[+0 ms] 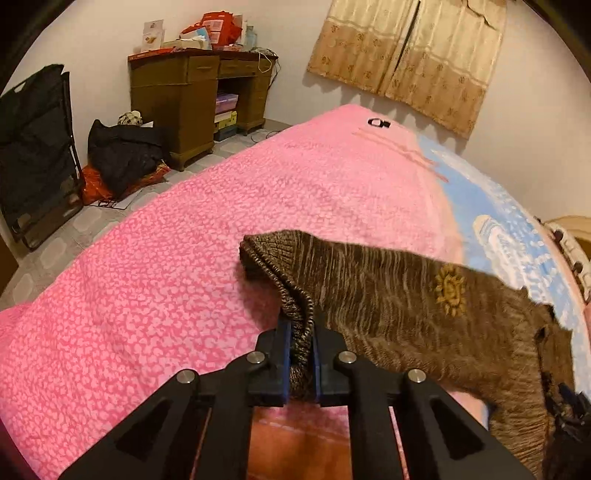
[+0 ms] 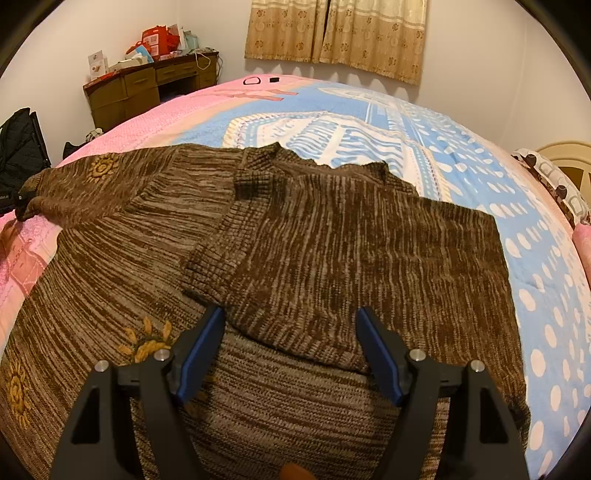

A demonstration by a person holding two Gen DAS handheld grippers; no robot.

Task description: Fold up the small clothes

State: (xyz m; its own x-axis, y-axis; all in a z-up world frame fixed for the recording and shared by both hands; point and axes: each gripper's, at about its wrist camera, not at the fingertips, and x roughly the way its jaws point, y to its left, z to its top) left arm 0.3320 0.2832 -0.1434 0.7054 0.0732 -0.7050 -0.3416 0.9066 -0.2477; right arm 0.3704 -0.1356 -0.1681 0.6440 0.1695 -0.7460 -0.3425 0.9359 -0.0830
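Left gripper point(image 1: 300, 334): jaws pinching the ribbed cuff of the brown knit sweater point(image 2: 332, 251). Sweater lies on the bed point(image 2: 480, 155), one sleeve folded across its body. Right gripper point(image 2: 290, 350): jaws spread above the knit. Desk-top box point(image 1: 153, 35) print unreadable.

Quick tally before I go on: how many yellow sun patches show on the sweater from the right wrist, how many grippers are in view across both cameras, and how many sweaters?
Sun patches: 3, one on the sleeve, one by the left finger, one at the left edge
Grippers: 2, left gripper, right gripper
Sweaters: 1, sweater
Total: 6
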